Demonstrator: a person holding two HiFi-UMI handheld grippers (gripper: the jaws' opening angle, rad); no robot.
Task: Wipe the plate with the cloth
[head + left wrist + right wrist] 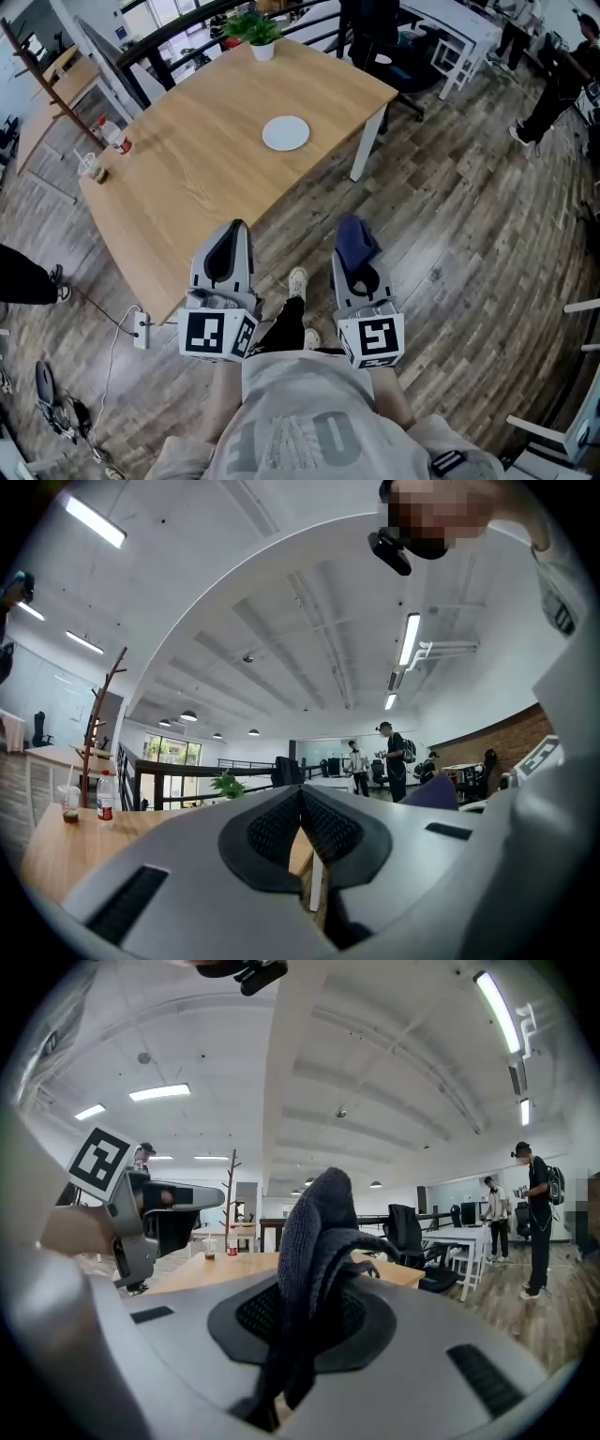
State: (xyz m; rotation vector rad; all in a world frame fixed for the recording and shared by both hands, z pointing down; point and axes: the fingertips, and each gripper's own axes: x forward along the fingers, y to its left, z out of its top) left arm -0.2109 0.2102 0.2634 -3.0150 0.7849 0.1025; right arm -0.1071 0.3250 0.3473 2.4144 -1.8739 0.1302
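Plate [285,132]: white, round, so no long axis. It lies flat on the wooden table [187,197], in the far half toward the right edge, and nothing is on it or touching it. It is well apart from both grippers.

Cloth [356,242]: dark blue, bunched into a long wad. It is off the table, over the floor [450,244] beyond the table's near right edge. In the head view its long axis runs along the right gripper [362,277], with the free end pointing ahead toward the table. In the right gripper view the cloth [317,1241] stands up out of the jaws, its rounded top folded over and a flap drooping to the right.

Right gripper [314,1321]: clenched on the lower part of the cloth, with the pads kept slightly apart by the fabric. It touches nothing else.

Left gripper [232,236]: in the head view it sits over the table's near edge, close to the near corner, and points ahead across the top. In its own view the left gripper [300,803] has its ribbed pads pressed together at the tips with nothing between them. Whether it touches the tabletop can't be told.

Also on the table: a potted plant [255,33] at the far corner, and a bottle [114,136] and a cup [89,167] along the left edge.
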